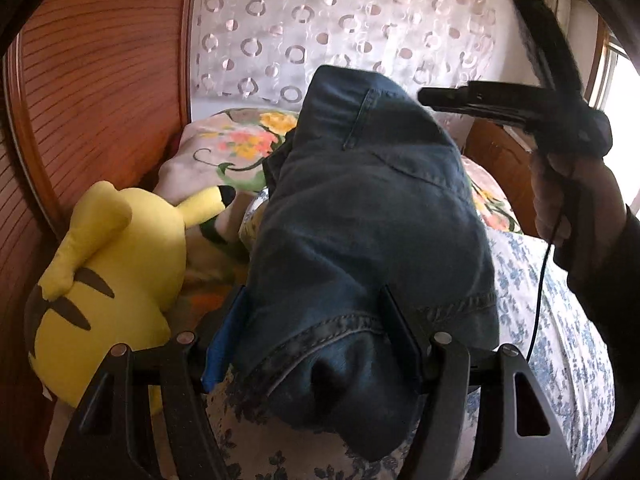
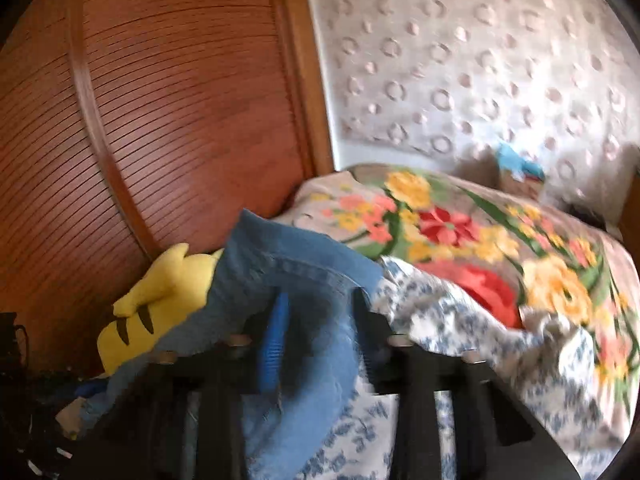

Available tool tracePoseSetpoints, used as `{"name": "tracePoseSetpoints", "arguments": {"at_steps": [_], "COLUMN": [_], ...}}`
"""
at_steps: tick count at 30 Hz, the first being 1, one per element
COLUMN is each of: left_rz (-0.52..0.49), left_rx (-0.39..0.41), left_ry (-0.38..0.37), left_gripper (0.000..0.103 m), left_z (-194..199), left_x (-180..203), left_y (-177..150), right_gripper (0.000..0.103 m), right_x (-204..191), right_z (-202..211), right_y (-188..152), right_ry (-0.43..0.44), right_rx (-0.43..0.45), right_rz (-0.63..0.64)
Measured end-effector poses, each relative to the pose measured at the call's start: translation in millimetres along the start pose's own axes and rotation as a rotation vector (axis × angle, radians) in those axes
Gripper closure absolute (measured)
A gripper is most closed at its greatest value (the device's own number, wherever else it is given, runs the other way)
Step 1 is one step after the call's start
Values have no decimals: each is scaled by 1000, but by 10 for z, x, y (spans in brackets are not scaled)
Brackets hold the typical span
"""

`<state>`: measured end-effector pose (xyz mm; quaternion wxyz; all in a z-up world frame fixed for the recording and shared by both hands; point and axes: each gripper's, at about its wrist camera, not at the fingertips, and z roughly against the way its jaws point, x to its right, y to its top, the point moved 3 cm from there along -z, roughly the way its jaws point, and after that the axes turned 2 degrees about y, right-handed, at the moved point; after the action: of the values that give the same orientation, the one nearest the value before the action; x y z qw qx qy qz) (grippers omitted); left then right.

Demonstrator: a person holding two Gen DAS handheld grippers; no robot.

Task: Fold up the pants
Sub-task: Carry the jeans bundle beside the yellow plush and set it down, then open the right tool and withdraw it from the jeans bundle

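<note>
Dark blue denim pants [image 1: 360, 208] hang bunched over the bed, hem end toward me. In the left wrist view my left gripper [image 1: 314, 294] is shut on a thick fold of them, and denim fills the gap between its fingers. At the upper right a hand holds my right gripper [image 1: 424, 98], its tips at the far top edge of the pants. The blurred right wrist view shows my right gripper [image 2: 320, 298] with lighter-looking pants [image 2: 280, 256] cloth pinched between its blue pad and the other finger.
A yellow plush toy [image 1: 120, 260] lies at the left against a louvred wooden panel [image 1: 100, 80]. The bed has a blue-flowered sheet [image 1: 560, 320] and a bright floral blanket [image 2: 480, 232]. Behind hangs a white curtain [image 1: 340, 20] with circles.
</note>
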<state>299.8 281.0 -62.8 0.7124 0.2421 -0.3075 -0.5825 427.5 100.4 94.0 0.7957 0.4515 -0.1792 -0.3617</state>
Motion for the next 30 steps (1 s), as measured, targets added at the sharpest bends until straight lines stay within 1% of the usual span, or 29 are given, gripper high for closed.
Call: {"name": "tracePoseSetpoints", "arguments": {"at_steps": [1, 2, 4, 6, 7, 8, 10, 12, 15, 16, 18, 19, 26, 30], "left_rz": [-1, -1, 13, 29, 30, 25, 14, 13, 7, 1, -10, -17, -78, -111], "left_rx": [-3, -7, -13, -12, -8, 0, 15, 37, 78, 90, 112, 121, 176, 200], "left_ry": [1, 3, -2, -16, -15, -5, 10, 17, 19, 20, 16, 14, -15, -27], "left_gripper": [35, 35, 35, 35, 35, 35, 35, 35, 35, 35, 35, 35, 35, 35], "left_z": [-29, -44, -83, -92, -65, -19, 51, 164, 362, 438, 559, 615, 1008, 1215], "left_x": [-5, -10, -38, -50, -42, -22, 6, 27, 81, 116, 178, 216, 594, 806], "left_y": [-9, -30, -43, -48, -46, -40, -28, -11, 22, 34, 48, 53, -12, -79], "right_gripper": [83, 84, 84, 84, 84, 84, 84, 84, 84, 84, 84, 84, 84, 84], "right_x": [-3, 22, 205, 361, 368, 380, 391, 357, 117, 32, -78, -83, -231, -321], "right_z": [-56, -137, -370, -524, -540, -484, -307, -50, 267, 326, 641, 694, 1642, 2065], "right_y": [-7, -37, -61, -134, -137, -145, -130, -134, -181, -265, -424, -571, -1076, -1344], "right_ry": [9, -6, -61, -81, -88, -89, -71, -66, -52, -49, -36, -35, -66, -90], "right_rx": [-25, -51, -107, -161, -170, -159, -134, -114, -80, -71, -48, -40, 25, 49], "right_rz": [2, 0, -1, -34, -43, -56, -88, -94, -70, -63, -52, -46, -29, -29]}}
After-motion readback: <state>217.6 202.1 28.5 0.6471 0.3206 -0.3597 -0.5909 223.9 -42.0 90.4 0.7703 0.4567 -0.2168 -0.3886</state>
